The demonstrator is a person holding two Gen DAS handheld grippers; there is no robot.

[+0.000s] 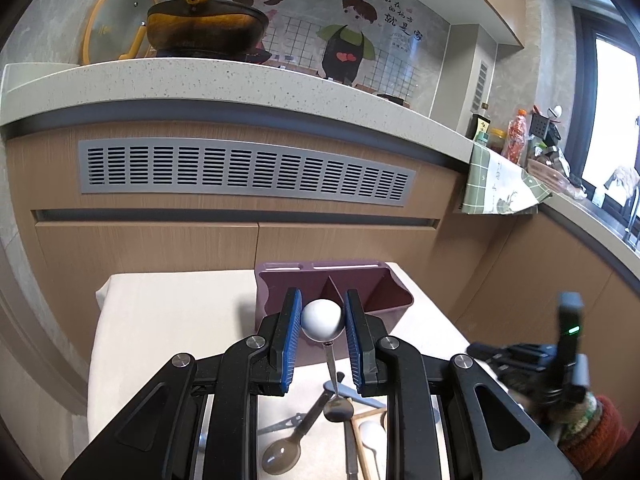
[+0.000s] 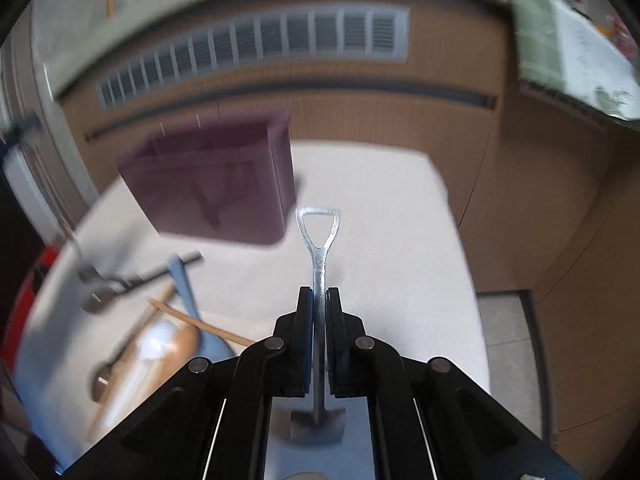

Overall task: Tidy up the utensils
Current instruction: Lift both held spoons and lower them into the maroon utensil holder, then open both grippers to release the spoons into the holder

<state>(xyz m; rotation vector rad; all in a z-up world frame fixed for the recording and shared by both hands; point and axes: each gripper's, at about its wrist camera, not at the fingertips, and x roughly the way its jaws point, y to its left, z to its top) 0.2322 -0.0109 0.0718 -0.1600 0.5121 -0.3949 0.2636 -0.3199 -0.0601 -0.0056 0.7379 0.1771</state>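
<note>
Shovel-handled spoon (image 2: 319, 280) clamped upright between right hand-held gripper (image 2: 319, 300) pads

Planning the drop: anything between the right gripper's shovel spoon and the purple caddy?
Right wrist view: only bare white cloth between the shovel-handled spoon in the right gripper and the purple caddy.

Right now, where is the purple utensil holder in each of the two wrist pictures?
Left wrist view: the purple utensil holder stands at centre, just beyond the left tool, on the white cloth.
Right wrist view: it is blurred, upper left of centre, left of the shovel-shaped spoon that the right tool holds.
Shared landmark: the grey vent grille on the cabinet behind it.
</note>
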